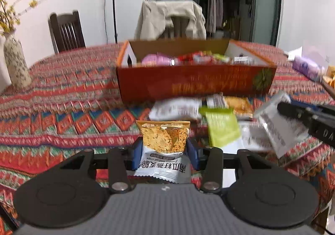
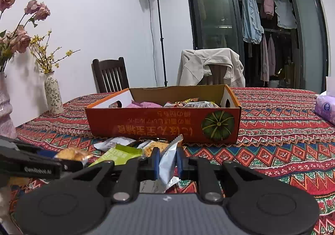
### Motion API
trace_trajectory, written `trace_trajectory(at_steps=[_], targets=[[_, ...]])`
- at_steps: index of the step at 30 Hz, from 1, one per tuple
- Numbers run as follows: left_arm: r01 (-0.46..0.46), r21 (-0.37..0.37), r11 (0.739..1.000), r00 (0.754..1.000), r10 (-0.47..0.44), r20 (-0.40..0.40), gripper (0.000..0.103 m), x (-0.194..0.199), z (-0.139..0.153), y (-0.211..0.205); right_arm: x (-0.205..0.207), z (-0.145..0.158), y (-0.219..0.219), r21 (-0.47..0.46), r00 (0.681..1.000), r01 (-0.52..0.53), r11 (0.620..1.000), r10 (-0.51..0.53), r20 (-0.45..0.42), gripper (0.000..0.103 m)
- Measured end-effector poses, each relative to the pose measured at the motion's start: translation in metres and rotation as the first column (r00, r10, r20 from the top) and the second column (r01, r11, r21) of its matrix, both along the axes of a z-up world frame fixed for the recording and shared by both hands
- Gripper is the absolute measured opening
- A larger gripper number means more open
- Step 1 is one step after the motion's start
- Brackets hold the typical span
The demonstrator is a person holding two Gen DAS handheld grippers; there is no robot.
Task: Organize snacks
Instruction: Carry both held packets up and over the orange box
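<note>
— Patterned red cloth (image 2: 272, 140) covers the table in front of you. Where do your snacks stand?

— Most already lie in the orange cardboard box (image 2: 163, 124) past both tools. A few loose packets lie on the cloth just before its near wall, a green packet (image 1: 223, 128) among them.

— And your left gripper (image 1: 165, 149)?

— Its blue pads press on either side of an oat crisp packet (image 1: 164, 140), which stands upright between them, printed end toward you.

— Your right gripper (image 2: 168, 162)?

— Clamped tight on a silver packet (image 2: 167, 163), held edge-on with its serrated end pointing up toward the box. In the left view you see that packet hanging over the loose pile.

— Anything else nearby?

— You have a speckled vase (image 2: 53, 94) at the far left edge and a purple tissue pack (image 2: 325, 109) to the right.
</note>
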State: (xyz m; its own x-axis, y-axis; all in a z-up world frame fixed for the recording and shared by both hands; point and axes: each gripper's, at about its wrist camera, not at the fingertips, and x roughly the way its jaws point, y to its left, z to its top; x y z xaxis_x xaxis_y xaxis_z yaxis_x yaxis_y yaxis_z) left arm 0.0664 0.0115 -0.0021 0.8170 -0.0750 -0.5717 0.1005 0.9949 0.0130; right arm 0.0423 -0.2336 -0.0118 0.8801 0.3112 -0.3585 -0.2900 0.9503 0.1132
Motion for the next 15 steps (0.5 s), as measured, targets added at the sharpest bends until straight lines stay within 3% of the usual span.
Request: trace_trajectory(at_steps=[8,15], targets=[[-0.008,-0.03,1.0,0.992,0.011,0.125,0.045,0.0,0.029,-0.003,0.003,0.014,-0.002,0.001,0.999,0.015,1.0,-0.015,0.04,0.016],[-0.019,-0.073,0.997,0.985,0.032,0.172,0.045,0.021,0.047,-0.01,0.013,0.031,-0.009,0.013,0.995,0.043,0.999,-0.044,0.089,0.016]])
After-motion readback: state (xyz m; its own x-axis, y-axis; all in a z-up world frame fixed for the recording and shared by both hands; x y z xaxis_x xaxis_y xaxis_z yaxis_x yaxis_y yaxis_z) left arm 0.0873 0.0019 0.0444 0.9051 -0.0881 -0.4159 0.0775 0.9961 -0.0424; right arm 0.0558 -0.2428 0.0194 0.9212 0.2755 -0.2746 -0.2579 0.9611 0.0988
